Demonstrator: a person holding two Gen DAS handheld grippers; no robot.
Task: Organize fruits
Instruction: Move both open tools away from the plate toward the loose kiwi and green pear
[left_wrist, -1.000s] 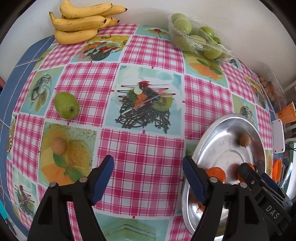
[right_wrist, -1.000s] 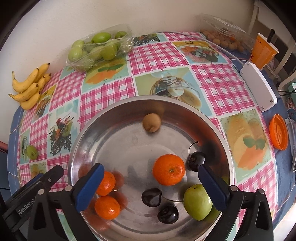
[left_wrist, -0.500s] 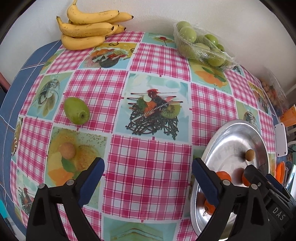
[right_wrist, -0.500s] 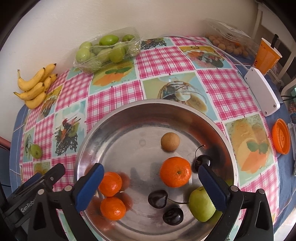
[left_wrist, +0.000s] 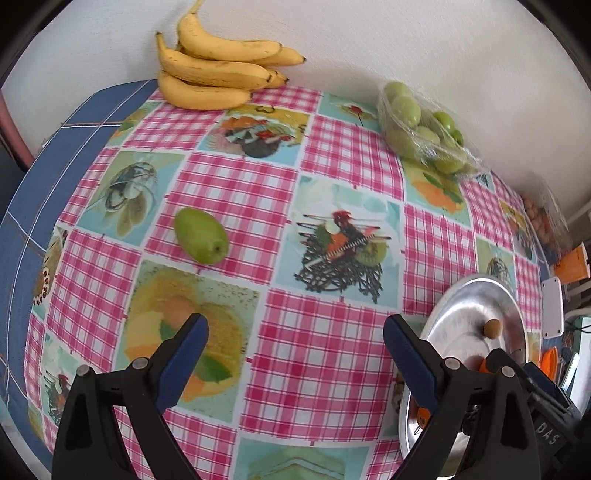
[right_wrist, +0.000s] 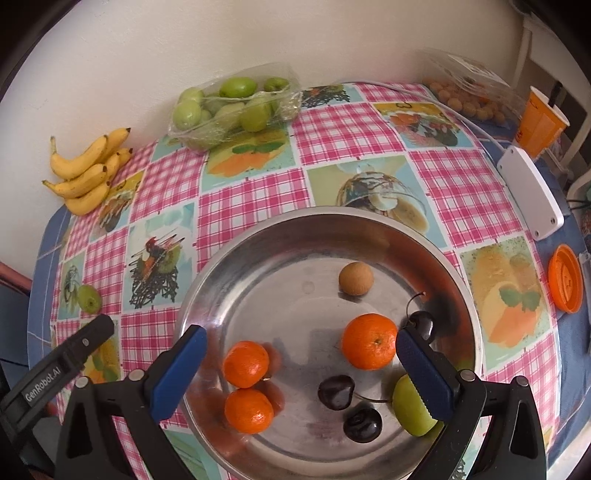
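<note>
The loose green fruit (left_wrist: 201, 236) lies alone on the checked cloth of the bench (left_wrist: 236, 192), well to the left of the metal bowl (left_wrist: 461, 306) and nearer the camera than the bananas (left_wrist: 214, 70); in the left wrist view it now sits further right and lower than a second ago, and the bananas and the bag of green fruit (left_wrist: 421, 129) have likewise slid down into the picture; the bowl has shrunk toward the right edge. The left gripper (left_wrist: 295, 354) hangs over bare cloth left of the bowl, jaws spread wide with nothing between them, wider than a second ago. Inside the bowl (right_wrist: 258, 266) lie three mandarins (right_wrist: 369, 341), three dark cherries (right_wrist: 334, 391), a green fruit (right_wrist: 410, 410) at the near right and a small brown fruit (right_wrist: 355, 278) toward the far side; the brown one has rolled right and nearer since a second ago. The right gripper (right_wrist: 301, 365) hovers over the bowl, jaws wide apart and empty, much as before; an orange lid (right_wrist: 565, 282) lies right of the bowl.
</note>
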